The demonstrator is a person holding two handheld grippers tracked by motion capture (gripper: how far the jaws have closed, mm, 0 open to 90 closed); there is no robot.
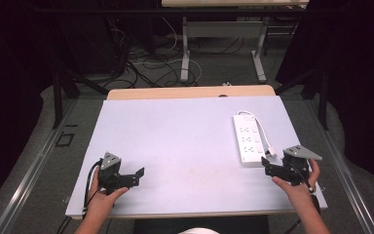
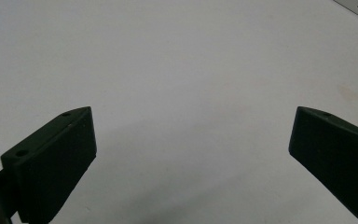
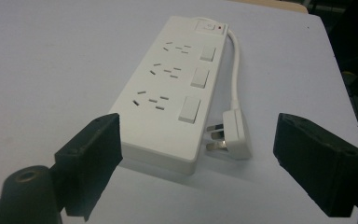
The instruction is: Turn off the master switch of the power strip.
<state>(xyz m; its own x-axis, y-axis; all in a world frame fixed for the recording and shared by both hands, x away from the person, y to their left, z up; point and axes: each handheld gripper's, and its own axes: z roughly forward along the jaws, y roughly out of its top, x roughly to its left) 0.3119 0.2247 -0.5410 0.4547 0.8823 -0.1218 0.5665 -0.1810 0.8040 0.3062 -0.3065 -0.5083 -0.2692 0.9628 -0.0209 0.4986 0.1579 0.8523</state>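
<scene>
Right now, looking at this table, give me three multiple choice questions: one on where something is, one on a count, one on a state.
1. Where does the power strip lie?
A. beside the left hand-held gripper
B. just ahead of the right hand-held gripper
C. on the floor

2. How many socket groups does it have?
A. two
B. three
C. five

3. How is the left hand-held gripper?
A. open
B. shut on the plug
C. shut on nothing

Answers: 1 B, it lies right before those jaws. 2 B, three groups, each with a switch. 3 A, jaws wide apart over bare table.
</scene>
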